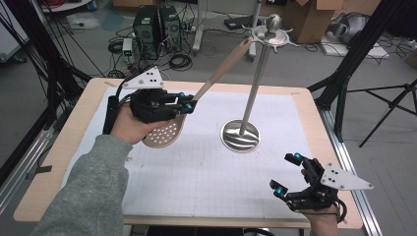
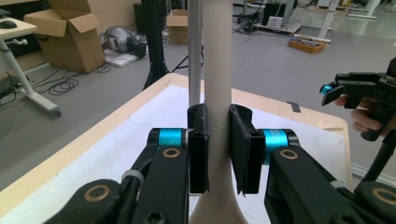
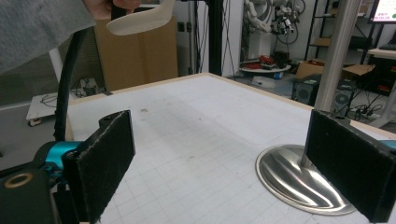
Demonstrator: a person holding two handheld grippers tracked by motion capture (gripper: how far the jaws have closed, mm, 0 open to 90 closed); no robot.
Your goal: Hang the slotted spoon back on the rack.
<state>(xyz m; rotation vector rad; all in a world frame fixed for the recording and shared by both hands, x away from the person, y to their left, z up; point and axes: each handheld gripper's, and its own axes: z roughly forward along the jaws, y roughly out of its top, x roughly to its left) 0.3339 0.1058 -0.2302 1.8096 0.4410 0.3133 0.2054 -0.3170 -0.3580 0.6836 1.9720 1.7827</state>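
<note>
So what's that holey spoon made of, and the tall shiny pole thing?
The beige slotted spoon with round holes, clamped in the left tongs, looks like matte plastic or maybe silicone: even colour, no shine or grain. The tall silver hanging stand with a round base looks like polished metal, probably steel, because its base mirrors light and the pole gleams.

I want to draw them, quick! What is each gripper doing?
Left gripper: closed on the beige perforated skimmer spoon by its handle.
Right gripper: open, holding nothing.
</note>
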